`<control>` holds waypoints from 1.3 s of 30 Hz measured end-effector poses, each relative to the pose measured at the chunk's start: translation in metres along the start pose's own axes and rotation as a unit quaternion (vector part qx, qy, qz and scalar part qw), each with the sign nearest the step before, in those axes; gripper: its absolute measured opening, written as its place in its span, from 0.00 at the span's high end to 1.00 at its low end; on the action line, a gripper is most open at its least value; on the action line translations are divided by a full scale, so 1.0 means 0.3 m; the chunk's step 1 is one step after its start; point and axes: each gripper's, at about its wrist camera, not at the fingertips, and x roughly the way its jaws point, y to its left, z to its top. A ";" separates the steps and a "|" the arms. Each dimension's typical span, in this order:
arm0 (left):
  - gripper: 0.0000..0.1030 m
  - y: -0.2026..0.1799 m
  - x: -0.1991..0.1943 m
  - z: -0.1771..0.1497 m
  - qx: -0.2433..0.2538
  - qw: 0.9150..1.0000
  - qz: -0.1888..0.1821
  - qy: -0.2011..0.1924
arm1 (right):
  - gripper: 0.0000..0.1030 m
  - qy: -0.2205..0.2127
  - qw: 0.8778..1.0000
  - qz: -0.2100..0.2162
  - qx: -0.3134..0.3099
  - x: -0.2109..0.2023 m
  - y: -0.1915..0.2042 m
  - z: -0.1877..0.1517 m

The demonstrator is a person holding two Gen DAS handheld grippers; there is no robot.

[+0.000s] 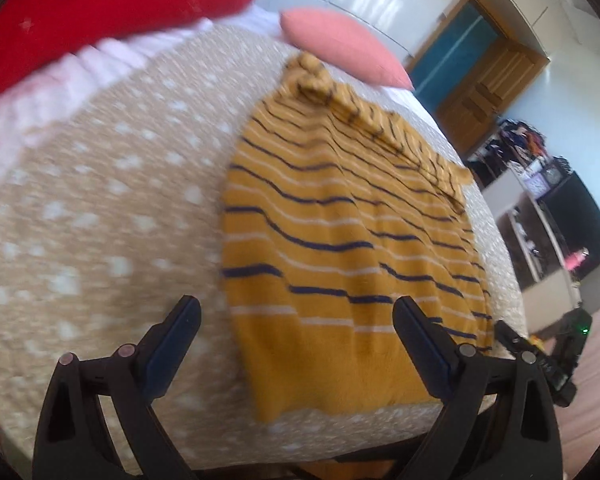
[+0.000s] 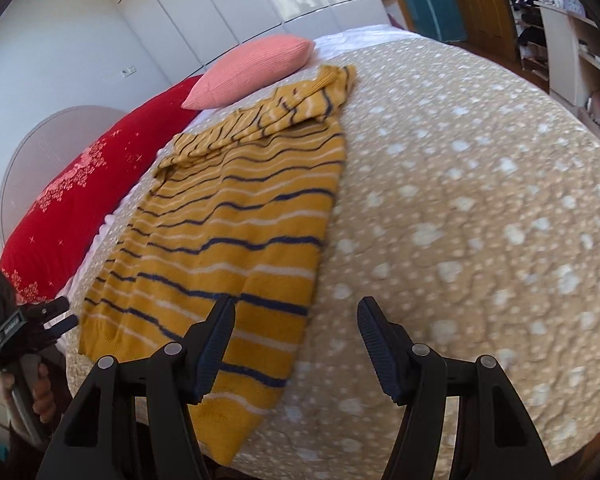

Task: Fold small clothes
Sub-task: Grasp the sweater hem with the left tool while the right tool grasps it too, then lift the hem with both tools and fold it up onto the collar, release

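Hovering with jaws spread and empty, the left gripper (image 1: 296, 322) and right gripper (image 2: 296, 322) are facing a soft, floppy striped sweater (image 1: 340, 240); its near hem corners look best for pinching.

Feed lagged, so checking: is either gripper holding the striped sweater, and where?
Nothing is held. The left gripper and the right gripper are both open above the sweater.

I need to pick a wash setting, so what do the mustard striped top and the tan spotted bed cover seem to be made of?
The mustard-yellow top with navy and white stripes looks like a soft, matte knit: ribbed cuff, fuzzy surface, limp folds. The tan bed cover with white spots looks like plush fleece or a similar pile fabric, with a puckered, embossed surface. Exact fibres cannot be told.
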 end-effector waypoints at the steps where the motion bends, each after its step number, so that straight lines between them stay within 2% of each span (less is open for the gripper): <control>1: 0.07 -0.003 0.017 0.002 0.001 1.000 -0.002 0.003 | 0.32 0.001 1.000 0.000 -0.006 0.012 0.013 -0.004; 3: 0.07 -0.014 0.034 0.008 0.006 1.000 -0.003 0.000 | 0.32 0.003 1.000 0.005 -0.013 0.028 0.026 -0.005; 6: 0.08 -0.020 0.042 0.015 0.000 0.999 -0.032 0.005 | 0.32 0.012 0.999 0.031 -0.002 0.045 0.034 -0.009; 8: 0.23 -0.014 0.041 0.017 -0.009 0.998 -0.056 0.010 | 0.32 0.016 0.999 0.050 0.004 0.054 0.045 -0.015; 10: 0.28 0.000 0.043 0.016 -0.023 0.997 -0.072 0.020 | 0.32 0.019 0.996 0.080 0.018 0.063 0.057 -0.026; 15: 0.28 0.004 0.041 0.000 -0.034 0.994 -0.099 0.024 | 0.32 0.025 0.990 0.128 0.046 0.073 0.065 -0.063; 17: 0.21 -0.009 0.052 0.000 -0.026 0.994 -0.104 0.031 | 0.33 0.027 0.988 0.140 0.056 0.072 0.064 -0.079; 19: 0.18 -0.026 0.072 0.003 -0.015 0.994 -0.106 0.034 | 0.35 0.027 0.986 0.147 0.068 0.074 0.061 -0.092; 21: 0.18 -0.034 0.094 0.014 -0.022 0.994 -0.101 0.035 | 0.41 0.024 0.986 0.148 0.079 0.078 0.060 -0.104; 22: 0.24 -0.035 0.098 0.018 -0.026 0.994 -0.097 0.033 | 0.46 0.020 0.987 0.139 0.082 0.082 0.062 -0.108; 23: 0.56 -0.038 0.105 0.025 -0.031 0.995 -0.085 0.033 | 0.63 0.018 0.989 0.124 0.084 0.090 0.063 -0.109; 24: 0.80 -0.038 0.117 0.034 -0.036 0.996 -0.064 0.041 | 0.85 0.019 0.990 0.114 0.085 0.098 0.060 -0.103; 25: 0.91 -0.032 0.133 0.043 -0.045 0.996 -0.055 0.055 | 0.89 0.023 0.990 0.108 0.091 0.105 0.051 -0.094; 27: 0.92 -0.018 0.119 0.042 -0.071 0.994 -0.064 0.053 | 0.90 0.026 0.986 0.125 0.107 0.104 0.037 -0.080; 29: 0.92 -0.035 0.069 0.031 -0.061 0.996 -0.054 0.040 | 0.90 0.019 0.987 0.127 0.094 0.069 0.056 -0.070; 33: 0.92 -0.076 -0.088 -0.015 -0.038 0.997 -0.066 0.009 | 0.91 0.005 0.989 0.137 0.060 -0.032 0.092 -0.072; 35: 0.92 -0.086 -0.170 -0.044 -0.030 0.997 -0.071 -0.004 | 0.91 0.000 0.986 0.156 0.057 -0.092 0.099 -0.082; 39: 0.92 -0.083 -0.247 -0.113 -0.028 0.996 -0.086 -0.006 | 0.91 -0.003 0.980 0.192 0.051 -0.185 0.111 -0.118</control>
